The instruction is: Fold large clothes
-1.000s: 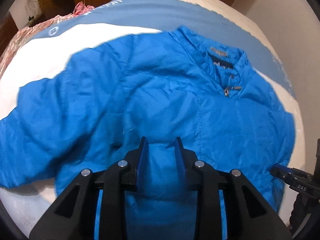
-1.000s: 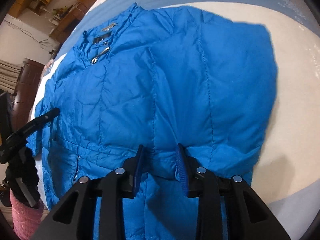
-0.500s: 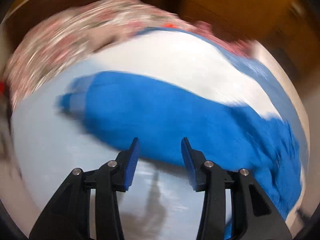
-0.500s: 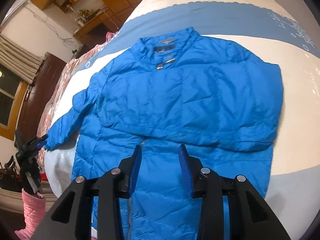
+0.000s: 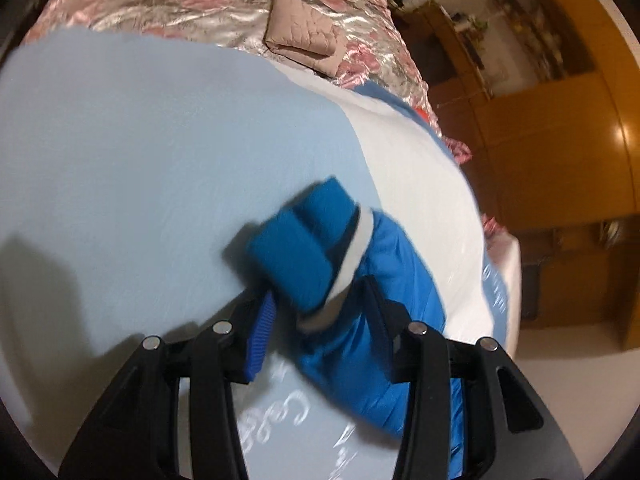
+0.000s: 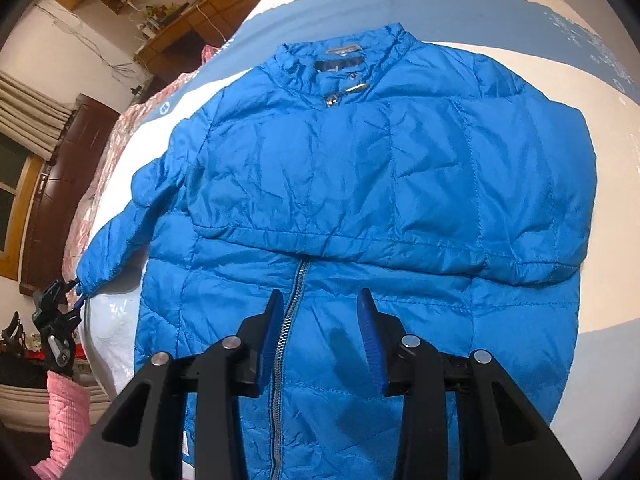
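Lying on the bed, the blue puffer jacket had one sleeve folded across. The other sleeve's cuff sat between the spread left hand-held gripper, unpinched. The right hand-held gripper hovered spread, empty.

Warm indoor light, fisheye bending at dark corners; the sleeve cuff is motion-blurred, and glare spots shine on the wooden wardrobe.

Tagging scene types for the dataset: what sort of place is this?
Most likely a home bedroom. The bright blue puffer jacket lies spread on a bed with a pale blue and white sheet, beside a pink floral satin quilt, with wooden cabinets along the wall.
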A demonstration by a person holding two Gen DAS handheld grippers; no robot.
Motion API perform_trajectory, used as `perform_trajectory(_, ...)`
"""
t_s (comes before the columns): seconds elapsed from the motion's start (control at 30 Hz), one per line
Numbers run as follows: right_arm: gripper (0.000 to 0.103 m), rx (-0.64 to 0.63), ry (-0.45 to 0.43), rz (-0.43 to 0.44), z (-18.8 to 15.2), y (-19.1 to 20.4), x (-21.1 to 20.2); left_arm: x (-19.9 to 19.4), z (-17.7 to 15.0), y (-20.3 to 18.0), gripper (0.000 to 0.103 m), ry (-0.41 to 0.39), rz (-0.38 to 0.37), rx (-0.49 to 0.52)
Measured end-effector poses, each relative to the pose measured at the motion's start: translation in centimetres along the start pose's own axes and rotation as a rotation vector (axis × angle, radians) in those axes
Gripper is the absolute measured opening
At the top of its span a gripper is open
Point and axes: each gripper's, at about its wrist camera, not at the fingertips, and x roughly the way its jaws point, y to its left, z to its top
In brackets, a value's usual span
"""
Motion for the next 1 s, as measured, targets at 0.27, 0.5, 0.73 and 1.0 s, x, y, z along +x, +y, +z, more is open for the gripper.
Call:
perform_trajectory(0.27,0.038,0.033,-0.007,-0.025,0.0,-1.2,-0.3,0.8,0.5,-0.1,0.016,-0.04,-0.03,-0.026)
perform_trajectory(0.5,0.038,0.012,-0.026,-0.021,0.1,-1.1,-1.1,-3.2,-2.1,-6.4,0.012,-0.139,-0.049,0.205)
perform_trajectory(0.73,0.038,0.005,-0.047,-0.013,-0.6,-1.4,-2.4,-6.3,-10.5,-17.2,0.012,-0.102,-0.208,0.502)
perform_trajectory(1.0,0.039,0.039,-0.069,-0.002,-1.6,-3.8,-3.8,-3.0,-22.9,-27.5,0.01,0.098,-0.349,0.753)
